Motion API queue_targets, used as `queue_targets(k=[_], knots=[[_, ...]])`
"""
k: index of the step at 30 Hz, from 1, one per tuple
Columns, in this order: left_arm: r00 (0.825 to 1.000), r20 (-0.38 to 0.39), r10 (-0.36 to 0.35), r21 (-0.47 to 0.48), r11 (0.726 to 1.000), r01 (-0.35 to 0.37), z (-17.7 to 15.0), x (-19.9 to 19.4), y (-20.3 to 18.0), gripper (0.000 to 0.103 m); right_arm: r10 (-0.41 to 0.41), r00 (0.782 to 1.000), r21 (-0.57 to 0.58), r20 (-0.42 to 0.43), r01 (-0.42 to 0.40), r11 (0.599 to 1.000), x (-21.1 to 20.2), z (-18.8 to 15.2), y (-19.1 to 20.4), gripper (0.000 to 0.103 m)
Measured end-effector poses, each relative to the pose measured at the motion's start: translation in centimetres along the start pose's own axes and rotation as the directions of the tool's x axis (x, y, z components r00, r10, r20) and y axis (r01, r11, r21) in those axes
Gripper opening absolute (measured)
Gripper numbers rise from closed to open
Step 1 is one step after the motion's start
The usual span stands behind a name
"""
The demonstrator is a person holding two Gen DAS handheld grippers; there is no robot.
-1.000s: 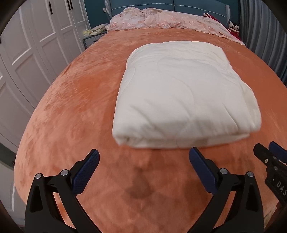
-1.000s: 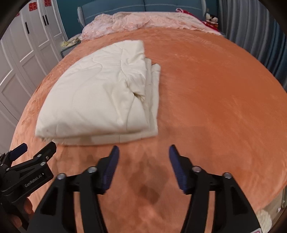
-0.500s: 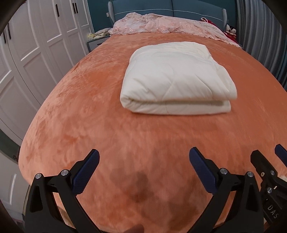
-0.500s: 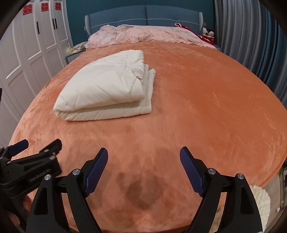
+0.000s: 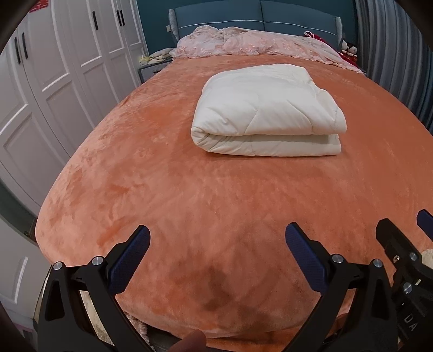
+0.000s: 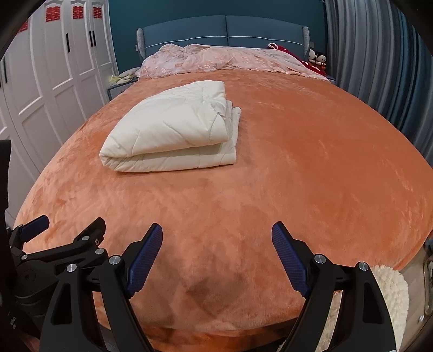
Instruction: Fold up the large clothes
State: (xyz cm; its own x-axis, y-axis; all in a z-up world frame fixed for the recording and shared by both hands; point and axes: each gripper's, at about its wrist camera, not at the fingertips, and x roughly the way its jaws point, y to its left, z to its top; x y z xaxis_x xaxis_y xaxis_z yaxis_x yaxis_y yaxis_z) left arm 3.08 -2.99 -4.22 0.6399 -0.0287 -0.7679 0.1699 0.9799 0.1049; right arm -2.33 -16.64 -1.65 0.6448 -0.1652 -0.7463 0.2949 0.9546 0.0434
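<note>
The cream quilt [image 5: 268,116] lies folded into a thick bundle on the bed [image 5: 189,195], well ahead of the wide-open, empty left gripper [image 5: 217,257] and right gripper [image 6: 217,257], so folding looks finished.

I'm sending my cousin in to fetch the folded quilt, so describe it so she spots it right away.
Find the big bed with the orange plush cover and blue headboard. The cream quilt lies on that cover around the middle, folded into a thick padded bundle. Unlike the crumpled pink floral bedding heaped against the headboard, it is plain, stitched and neatly folded.
</note>
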Motion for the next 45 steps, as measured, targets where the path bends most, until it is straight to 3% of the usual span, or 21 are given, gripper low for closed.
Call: queue_targets(k=[45], knots=[[0.999, 0.021, 0.032, -0.033, 0.999, -0.031, -1.2, -1.4, 1.0, 0.097, -0.001, 1.0, -0.002, 0.023, 0.001, 1.0, -1.1, -1.1, 0.9, 0.081]])
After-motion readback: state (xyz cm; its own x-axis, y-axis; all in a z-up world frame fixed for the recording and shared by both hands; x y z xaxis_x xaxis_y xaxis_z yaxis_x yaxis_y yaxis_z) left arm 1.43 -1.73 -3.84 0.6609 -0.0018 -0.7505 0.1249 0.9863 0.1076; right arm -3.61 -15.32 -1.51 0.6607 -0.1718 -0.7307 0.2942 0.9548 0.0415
